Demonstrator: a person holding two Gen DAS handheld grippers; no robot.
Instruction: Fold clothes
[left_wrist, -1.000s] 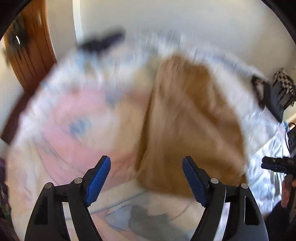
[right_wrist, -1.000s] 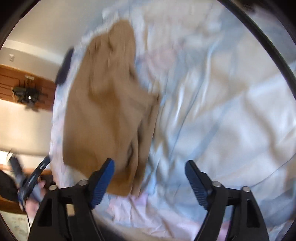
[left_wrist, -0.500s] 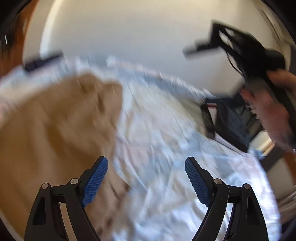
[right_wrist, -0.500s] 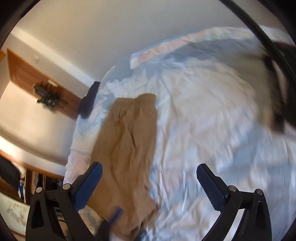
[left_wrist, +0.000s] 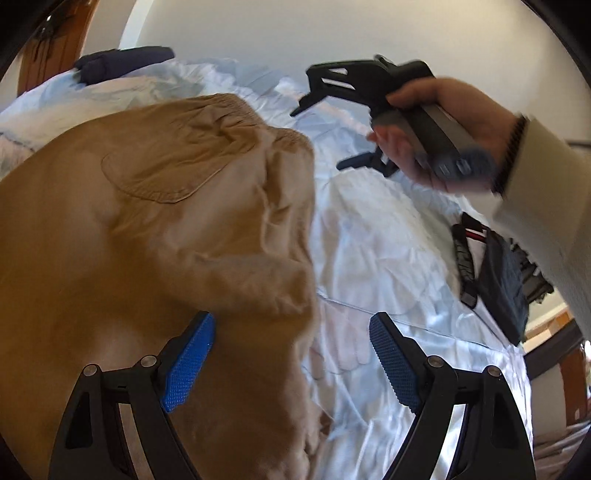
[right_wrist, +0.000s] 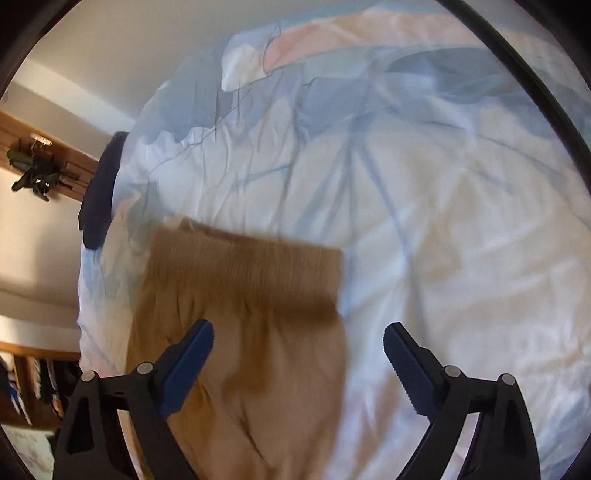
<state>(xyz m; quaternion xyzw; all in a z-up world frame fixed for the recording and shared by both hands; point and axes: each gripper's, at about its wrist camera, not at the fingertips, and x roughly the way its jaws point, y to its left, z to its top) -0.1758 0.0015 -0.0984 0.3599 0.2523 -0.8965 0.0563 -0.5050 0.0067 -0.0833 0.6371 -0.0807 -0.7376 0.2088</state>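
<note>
Tan trousers (left_wrist: 155, 236) lie on a bed with a pale blue and pink cover (left_wrist: 376, 236). Their elastic waistband and a back pocket (left_wrist: 162, 173) point to the far side. My left gripper (left_wrist: 291, 365) is open and empty, low over the trousers' right edge, its left pad close to the cloth. My right gripper (right_wrist: 297, 365) is open and empty above the waistband end (right_wrist: 243, 273). It also shows in the left wrist view (left_wrist: 325, 129), held by a hand over the cover beyond the trousers.
A dark navy garment (left_wrist: 122, 62) lies at the bed's far edge by the wall. A dark bag with a strap (left_wrist: 495, 273) sits at the bed's right side. A wooden door (left_wrist: 55, 48) stands at the far left.
Both grippers swung fast across the bed. The left one has come down close over the trousers' right edge. The right one has moved to the waistband end. Both stayed open.
</note>
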